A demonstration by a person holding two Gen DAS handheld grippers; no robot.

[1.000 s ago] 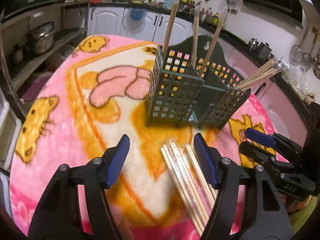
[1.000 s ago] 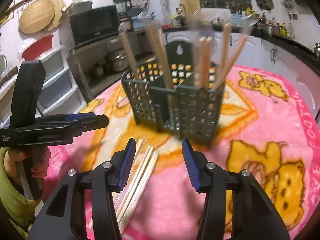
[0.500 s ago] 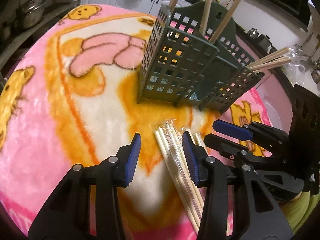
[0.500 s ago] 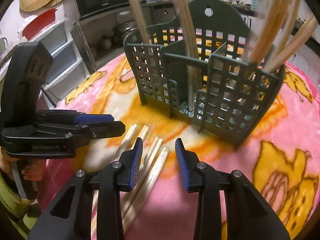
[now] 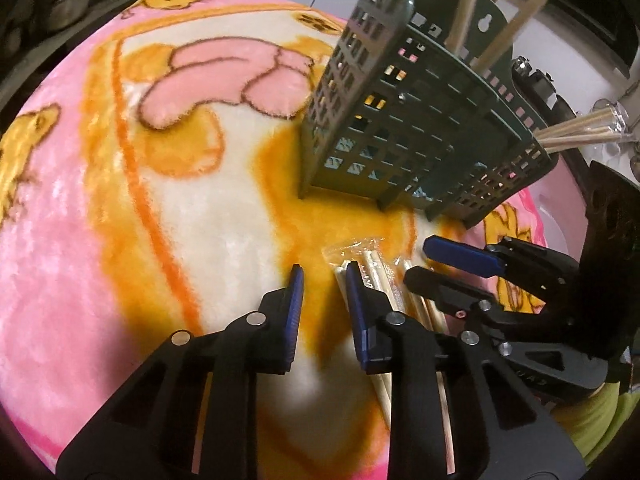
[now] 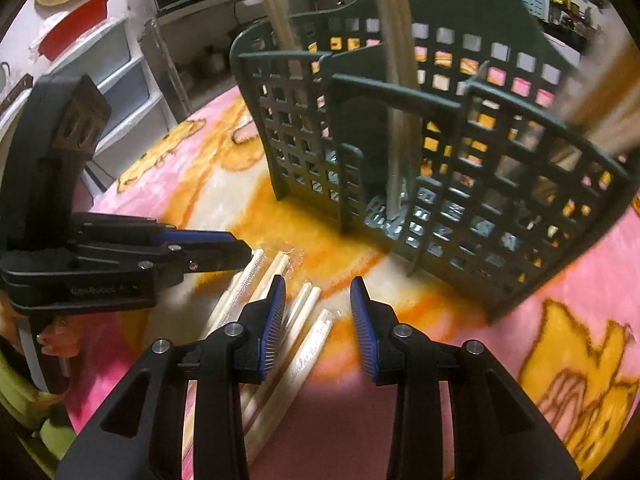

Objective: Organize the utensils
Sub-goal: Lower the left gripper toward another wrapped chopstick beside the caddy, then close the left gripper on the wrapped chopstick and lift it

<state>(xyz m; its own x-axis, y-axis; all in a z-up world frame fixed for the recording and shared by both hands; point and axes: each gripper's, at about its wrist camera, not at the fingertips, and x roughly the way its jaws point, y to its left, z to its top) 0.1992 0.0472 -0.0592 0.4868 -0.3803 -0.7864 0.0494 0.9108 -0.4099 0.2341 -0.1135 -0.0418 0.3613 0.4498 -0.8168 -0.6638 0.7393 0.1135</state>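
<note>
- The wrapped chopsticks point(image 5: 374, 276) lie loose in a small sheaf on the blanket-covered worktop point(image 5: 120, 184), just in front of the green utensil caddy point(image 5: 408, 128); in the left wrist view they sit right of centre, in the right wrist view point(image 6: 296, 320) lower left of centre.
- Their long axes run roughly parallel, from the bottom of each frame up toward the caddy; the far ends, some in clear film, point at the caddy's base. They lie flat, not stacked neatly.
- More chopsticks already stand tilted in the caddy's compartments point(image 6: 400, 92), so the job looks partly done.
- The left gripper point(image 5: 322, 276) is closing; one of its jaws rests at the left edge of the sheaf, and the gap between the jaws shows only blanket, so nothing is grasped.
- The right gripper point(image 6: 318, 288) hangs slightly parted over the sheaf's right side, a stick showing in its gap below, unpinched.
- To do this step well, I judge each pair of jaws should straddle one wrapped pair across its long axis, near the far end, and pinch squarely so the slick film does not slip.
- The two grippers are near each other; crowding the same sticks risks a knock.
</note>
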